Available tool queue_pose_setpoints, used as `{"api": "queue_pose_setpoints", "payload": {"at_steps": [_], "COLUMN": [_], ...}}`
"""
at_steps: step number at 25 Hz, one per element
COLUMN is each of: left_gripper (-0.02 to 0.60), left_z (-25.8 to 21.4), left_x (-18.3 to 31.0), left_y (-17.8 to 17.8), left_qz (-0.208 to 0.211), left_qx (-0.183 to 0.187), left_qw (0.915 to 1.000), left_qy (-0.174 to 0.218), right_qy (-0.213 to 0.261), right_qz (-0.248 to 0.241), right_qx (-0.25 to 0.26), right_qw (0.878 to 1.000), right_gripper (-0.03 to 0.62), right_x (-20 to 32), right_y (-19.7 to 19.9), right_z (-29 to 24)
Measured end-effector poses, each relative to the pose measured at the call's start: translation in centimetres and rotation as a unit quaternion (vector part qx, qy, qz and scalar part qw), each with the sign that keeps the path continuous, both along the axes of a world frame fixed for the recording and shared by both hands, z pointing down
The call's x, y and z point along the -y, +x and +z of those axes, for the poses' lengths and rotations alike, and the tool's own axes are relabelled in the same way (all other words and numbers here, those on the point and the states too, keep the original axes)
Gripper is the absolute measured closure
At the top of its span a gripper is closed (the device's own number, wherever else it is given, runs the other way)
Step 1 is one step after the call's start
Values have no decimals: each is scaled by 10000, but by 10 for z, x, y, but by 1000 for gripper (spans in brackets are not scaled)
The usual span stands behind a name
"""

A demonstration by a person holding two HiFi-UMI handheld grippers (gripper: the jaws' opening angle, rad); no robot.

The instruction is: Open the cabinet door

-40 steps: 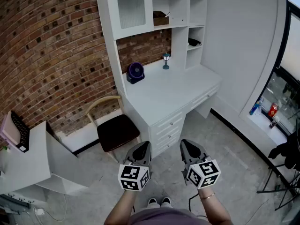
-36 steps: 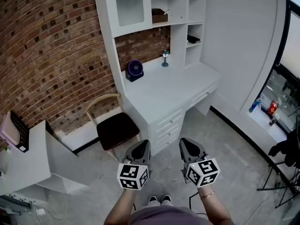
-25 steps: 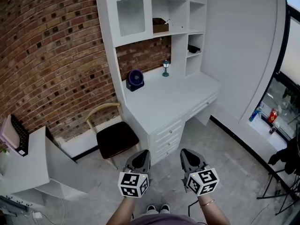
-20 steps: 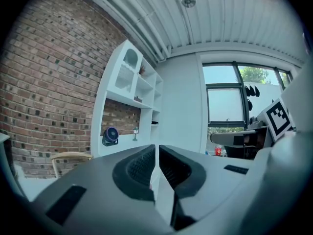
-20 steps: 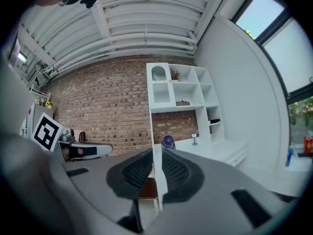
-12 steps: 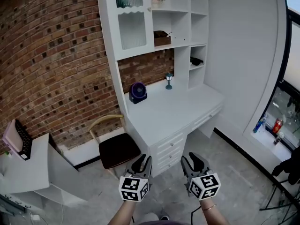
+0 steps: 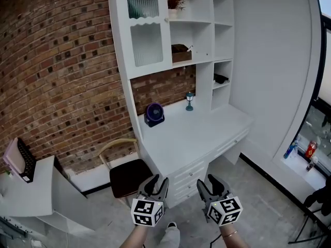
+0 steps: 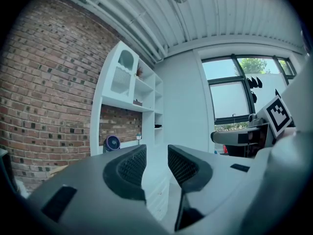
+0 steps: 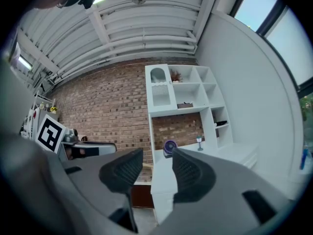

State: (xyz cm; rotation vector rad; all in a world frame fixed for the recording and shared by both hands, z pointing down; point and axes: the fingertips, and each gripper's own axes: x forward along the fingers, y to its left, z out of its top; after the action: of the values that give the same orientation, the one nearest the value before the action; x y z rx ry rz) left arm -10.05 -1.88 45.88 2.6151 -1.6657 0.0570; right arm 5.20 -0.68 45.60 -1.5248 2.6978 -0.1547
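Nothing is done yet: the glass-fronted cabinet door [image 7: 147, 40] stands shut above the counter's [image 7: 201, 134] left rear corner; your left gripper [image 7: 159, 181] and right gripper [image 7: 206, 183] hover well short, fingers just opened wide, empty; reaching and pulling remain.

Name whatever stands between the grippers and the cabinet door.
The white desk stands between the left gripper, the right gripper and the closed cabinet door above its back; a chair sits at its left end. Both pairs of jaws have just been opening, nothing between them.
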Motion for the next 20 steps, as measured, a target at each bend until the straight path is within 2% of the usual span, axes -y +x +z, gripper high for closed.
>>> {"api": "queue_pose_setpoints", "payload": {"at_steps": [10,20], "left_gripper": [463,463], "left_z": [-24,-74], "left_x": [118,235], "left_y": [-15,-31], "left_qz": [-55,-21], "left_qx": [71,120], "left_qw": [9995,9968], "left_qy": [296,789], "right_qy": [243,731], "right_qz": [52,80], "right_qx": [-13,21], "right_qw": [9997,9973], "right_gripper": [414,414], "right_x": [106,220], "right_y": [-4,-16], "right_z": [-23,-73]}}
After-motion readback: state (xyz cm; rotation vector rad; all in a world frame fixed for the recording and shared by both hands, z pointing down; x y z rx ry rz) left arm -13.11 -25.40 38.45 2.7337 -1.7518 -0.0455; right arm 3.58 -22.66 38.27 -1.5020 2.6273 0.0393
